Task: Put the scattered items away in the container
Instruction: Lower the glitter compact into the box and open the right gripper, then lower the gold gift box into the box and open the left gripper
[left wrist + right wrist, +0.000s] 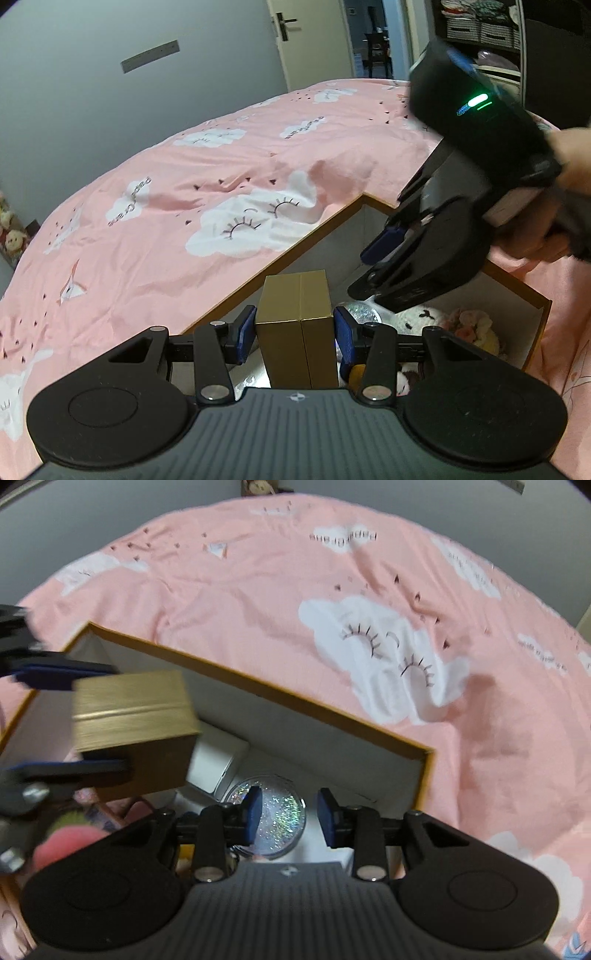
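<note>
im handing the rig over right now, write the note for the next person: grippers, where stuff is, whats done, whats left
Left gripper: shut on the gold box, held above the open container on the pink bed cover.
Right gripper: open, nothing between the pads, over the container, above the glitter disc.
Done: glitter disc, a white box and soft toys already lie inside.
Left: lower the gold box in and release it. No other loose items show on the visible part of the bed cover.

glitter disc lies in the box on the bed.
</note>
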`<state>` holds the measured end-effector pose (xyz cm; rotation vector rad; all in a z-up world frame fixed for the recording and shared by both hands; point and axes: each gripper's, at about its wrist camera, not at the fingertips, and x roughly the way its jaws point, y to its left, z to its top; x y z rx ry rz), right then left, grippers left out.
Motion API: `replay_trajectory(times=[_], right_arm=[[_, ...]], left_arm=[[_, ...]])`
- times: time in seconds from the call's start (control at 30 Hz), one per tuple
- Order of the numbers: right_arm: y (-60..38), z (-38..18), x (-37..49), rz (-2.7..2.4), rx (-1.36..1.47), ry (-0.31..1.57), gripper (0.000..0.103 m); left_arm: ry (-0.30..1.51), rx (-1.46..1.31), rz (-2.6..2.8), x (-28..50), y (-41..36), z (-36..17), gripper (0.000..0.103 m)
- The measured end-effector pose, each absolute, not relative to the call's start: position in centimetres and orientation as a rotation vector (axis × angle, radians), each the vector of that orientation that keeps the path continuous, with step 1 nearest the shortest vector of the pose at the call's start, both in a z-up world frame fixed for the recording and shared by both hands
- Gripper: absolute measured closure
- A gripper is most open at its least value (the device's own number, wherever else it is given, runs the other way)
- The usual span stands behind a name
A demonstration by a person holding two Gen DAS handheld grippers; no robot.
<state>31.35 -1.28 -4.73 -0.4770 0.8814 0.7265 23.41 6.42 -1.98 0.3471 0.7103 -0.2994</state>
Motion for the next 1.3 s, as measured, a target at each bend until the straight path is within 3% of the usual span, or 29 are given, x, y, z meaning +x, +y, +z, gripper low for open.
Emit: replay_trajectory(times=[0.23,0.47,0.87,1.17,1.3], right_arm=[[-5.4,-2.1,29.3,0.718,-0.466,0.782,0.071],[-9.2,-0.5,29.5,0.637,-0.377,0.743,0.07],[-11.2,-3.1,30.3,0.586,-0.318,0.758,0.07],[-11.9,-3.6,30.4,0.578,-0.284,0.76,0.069],[-12.0,-3.7,30.4,0.575,-0.283,0.76,0.069]], left_arm=[[0.707,0.32,-0.342,25.7,4.3,-2.5,0.051],[0.816,0.096,-0.351,29.7,3.9,-3.2,0.051],[0.999,-0.16,-0.265,33.6,2.7,-6.7,0.052],[1.143,-0.203,-0.244,35.5,2.5,-7.8,0.051],[1.171,-0.253,-0.277,35.5,3.0,-8.1,0.045]])
